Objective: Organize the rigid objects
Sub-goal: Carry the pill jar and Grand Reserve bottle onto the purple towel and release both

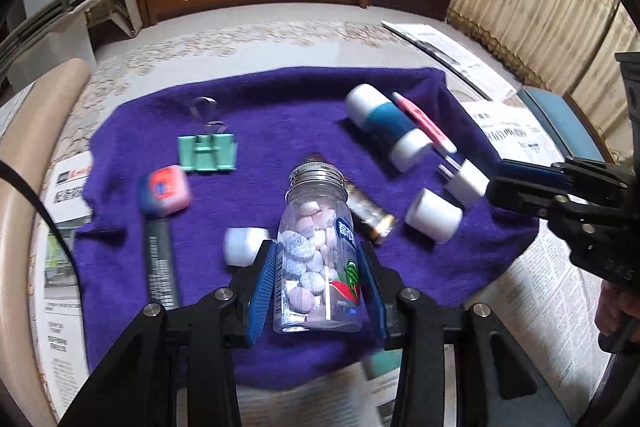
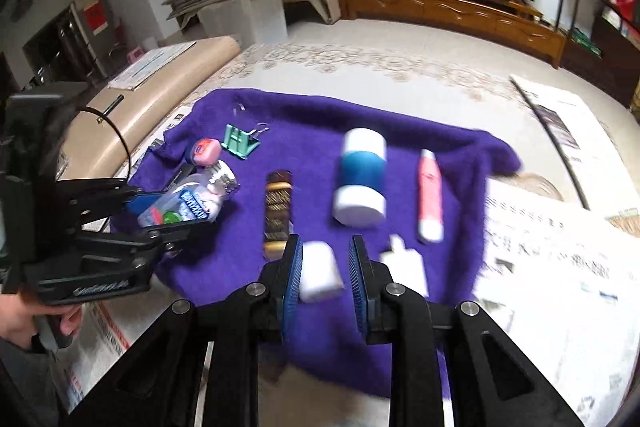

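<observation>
- Blue-padded left gripper (image 1: 320, 279) is clamped on a clear plastic bottle (image 1: 318, 247) full of pale candies, cap off, bare threaded neck pointing away from the camera. Both pads press on its sides.
- Right gripper (image 2: 325, 267) has a small white cap (image 2: 320, 271) between its pads. The left pad looks to be touching it; there seems to be a sliver of gap at the right pad, and it's blurry, so can't really tell if it's actually gripped.
- Everything sits on a purple cloth (image 2: 400, 115) spread over newspapers (image 2: 560, 267).
- Just beside the bottle on the cloth: a gold-and-black battery (image 2: 277, 213) lying flat, and another white cap (image 1: 244, 245) on the other side.
- Further out: a white-and-blue cylinder (image 2: 362, 177) on its side, and a pink-and-white tube (image 2: 430, 197) next to it.
- Far side of the cloth: a mint green binder clip (image 1: 207, 151) and a little pink-and-blue container (image 1: 166, 193), near each other.
- A dark flat stick thing (image 1: 160, 263) lies just below the pink container.
</observation>
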`<state>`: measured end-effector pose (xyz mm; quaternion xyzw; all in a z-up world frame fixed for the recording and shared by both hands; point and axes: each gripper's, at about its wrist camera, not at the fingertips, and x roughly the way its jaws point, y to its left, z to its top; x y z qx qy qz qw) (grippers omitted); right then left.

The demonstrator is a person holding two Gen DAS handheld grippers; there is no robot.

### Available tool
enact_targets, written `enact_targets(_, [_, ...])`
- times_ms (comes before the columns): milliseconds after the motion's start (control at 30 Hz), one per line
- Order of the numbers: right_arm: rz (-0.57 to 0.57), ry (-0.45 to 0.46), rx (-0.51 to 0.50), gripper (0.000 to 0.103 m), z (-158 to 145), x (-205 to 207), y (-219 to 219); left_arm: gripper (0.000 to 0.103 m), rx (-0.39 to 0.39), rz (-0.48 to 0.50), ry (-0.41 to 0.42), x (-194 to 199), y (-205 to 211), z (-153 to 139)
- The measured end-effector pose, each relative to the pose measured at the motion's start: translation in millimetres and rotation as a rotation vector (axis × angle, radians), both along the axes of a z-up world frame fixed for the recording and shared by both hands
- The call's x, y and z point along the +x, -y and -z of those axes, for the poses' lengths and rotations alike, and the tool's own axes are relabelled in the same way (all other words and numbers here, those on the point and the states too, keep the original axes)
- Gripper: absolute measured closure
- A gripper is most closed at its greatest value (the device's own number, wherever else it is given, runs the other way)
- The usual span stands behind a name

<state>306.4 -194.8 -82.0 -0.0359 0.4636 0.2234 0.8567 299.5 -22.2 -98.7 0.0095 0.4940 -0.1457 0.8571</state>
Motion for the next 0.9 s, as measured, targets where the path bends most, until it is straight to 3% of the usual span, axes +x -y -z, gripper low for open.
enact_targets(167, [0.016,-0.009,-0.005,0.079,-2.1,-8.0,18.0,0.064,0.074,-0.008,-0.033,1.7,11.2,10.1])
enact_targets(600, [0.033,0.016,0.01,0.079,-3.4,-15.9,35.3,0.064,0.136,-0.015,-0.064,5.1,14.1,18.7])
enact_targets(733, [0.05,0.039,0.023,0.066,-10.9,-19.5,43.2,0.064,0.142,-0.024,-0.072,5.7,12.5,17.6])
enact_targets(900, [0.061,0.043,0.04,0.066,-15.8,-19.5,48.9,0.064,0.157,-0.034,-0.075,5.9,11.0,18.7])
